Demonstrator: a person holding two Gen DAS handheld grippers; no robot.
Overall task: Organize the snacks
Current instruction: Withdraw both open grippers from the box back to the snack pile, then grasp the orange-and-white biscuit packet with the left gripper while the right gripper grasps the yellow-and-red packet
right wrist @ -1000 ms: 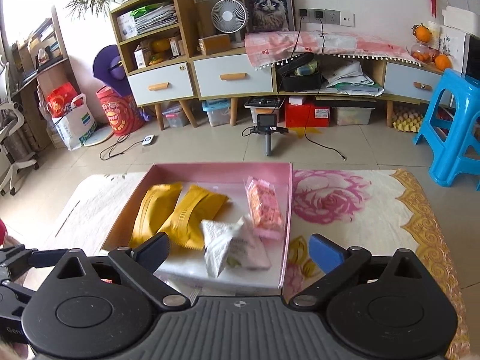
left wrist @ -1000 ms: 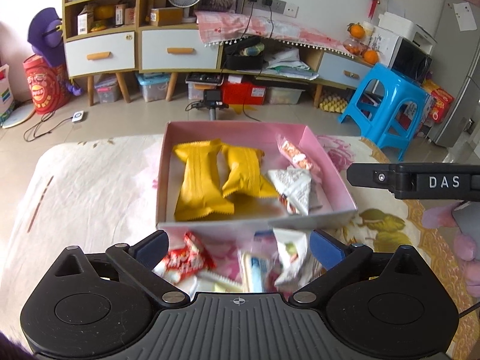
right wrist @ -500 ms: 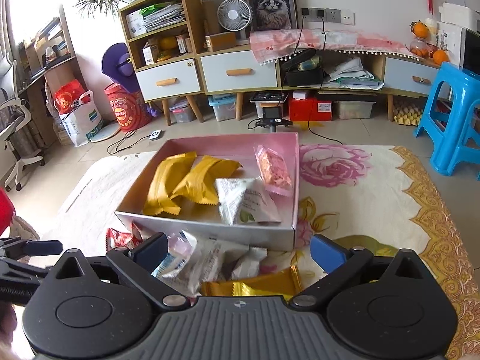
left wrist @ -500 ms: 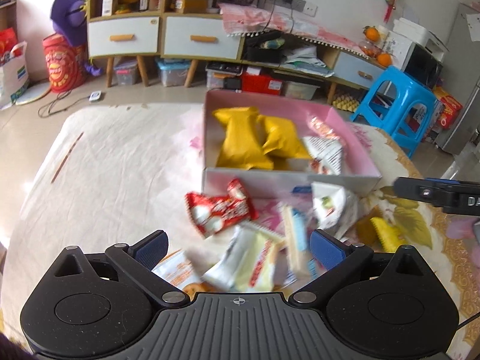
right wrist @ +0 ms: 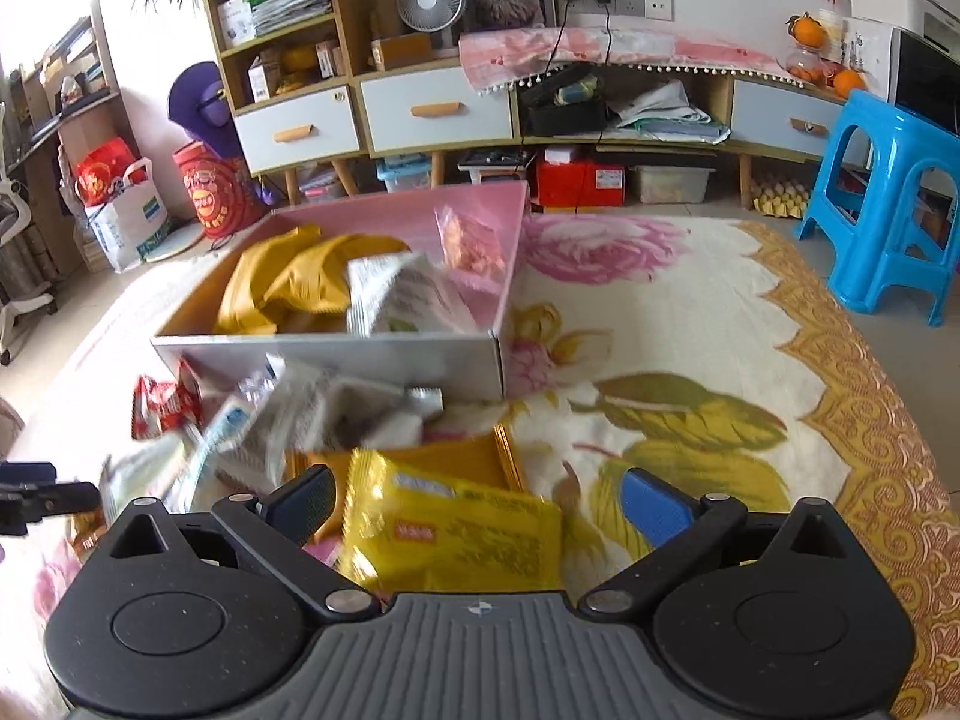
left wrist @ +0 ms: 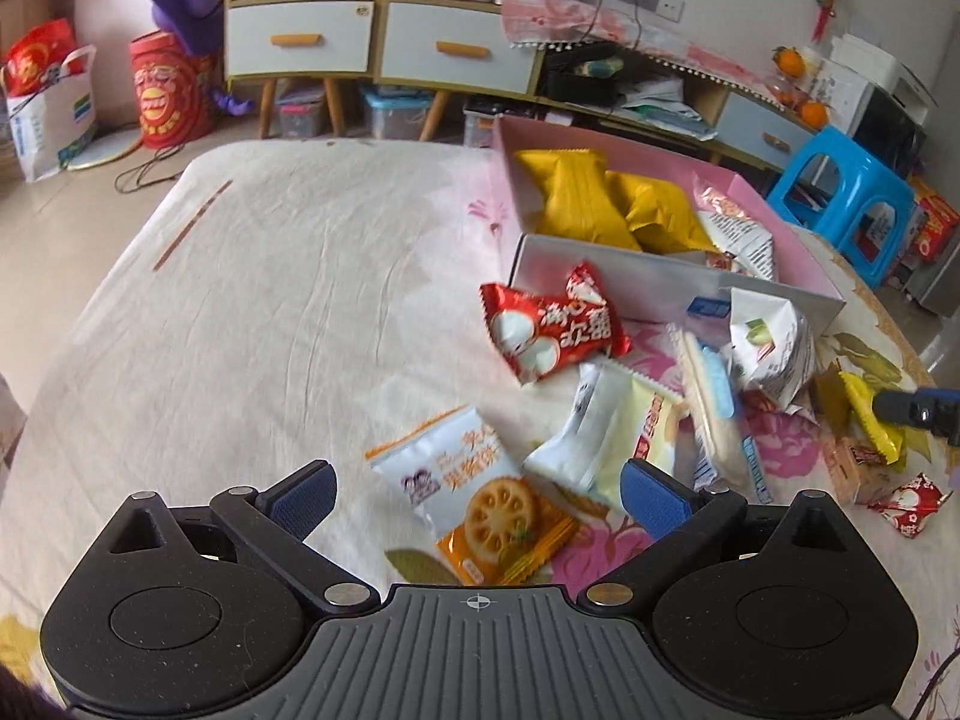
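Both grippers, left (left wrist: 477, 495) and right (right wrist: 477, 507), were spread wide, holding nothing. Loose snacks (left wrist: 636, 396) lay heaped before the pink box (right wrist: 336, 354); motion blurred them in the right view.

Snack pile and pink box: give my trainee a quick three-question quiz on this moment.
1. True or false: the left gripper is shut on the biscuit packet.
2. Which snacks fill the left side of the pink box? A) yellow packets B) red packets C) blue packets
3. What lies between the right gripper's open jaws?

Key: 1 false, it is open; 2 A; 3 a yellow packet, not gripped.
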